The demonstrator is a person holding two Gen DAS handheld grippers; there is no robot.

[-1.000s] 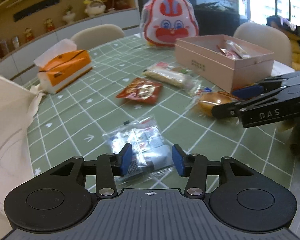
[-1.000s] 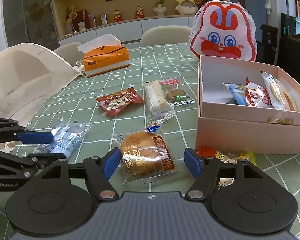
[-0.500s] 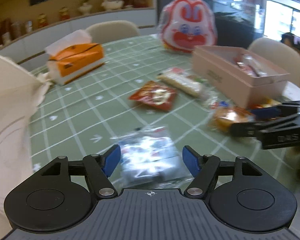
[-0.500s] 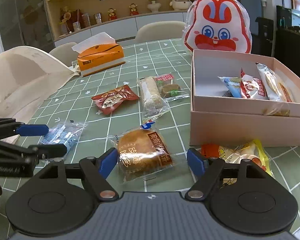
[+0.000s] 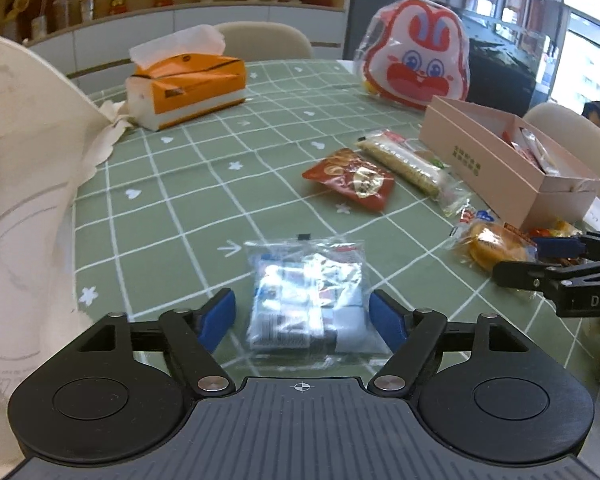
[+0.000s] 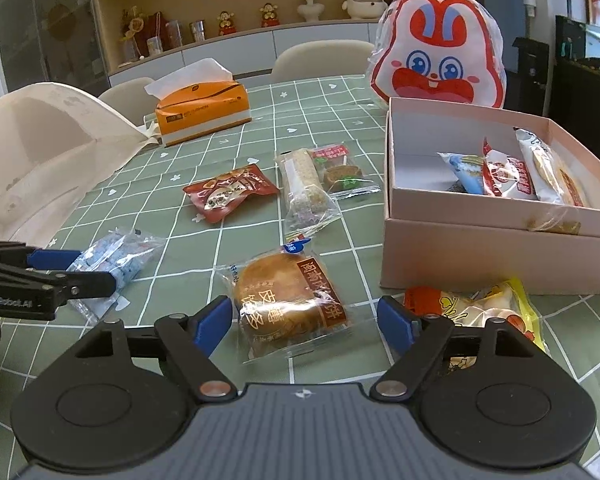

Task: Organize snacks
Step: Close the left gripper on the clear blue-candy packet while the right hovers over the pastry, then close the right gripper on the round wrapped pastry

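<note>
The left gripper (image 5: pixel 302 316) has just been opening its jaws and now holds them wide on both sides of a clear bag of small blue-and-white sweets (image 5: pixel 306 294); the pads do not press it, though the right pad seems very near the film, and the blur does not let me be sure. The right gripper (image 6: pixel 304 322) has also just been widening and stands open around a wrapped round pastry (image 6: pixel 290 302) that lies flat on the green checked tablecloth (image 6: pixel 204 240). Just beside its right pad lies a yellow snack packet (image 6: pixel 484 312), against the pink box (image 6: pixel 500 256) that already contains several snacks. I think the risk is here: a closing pad may catch this neighbour, or pinch only loose film, so the slippery bag slides out when lifted.
</note>
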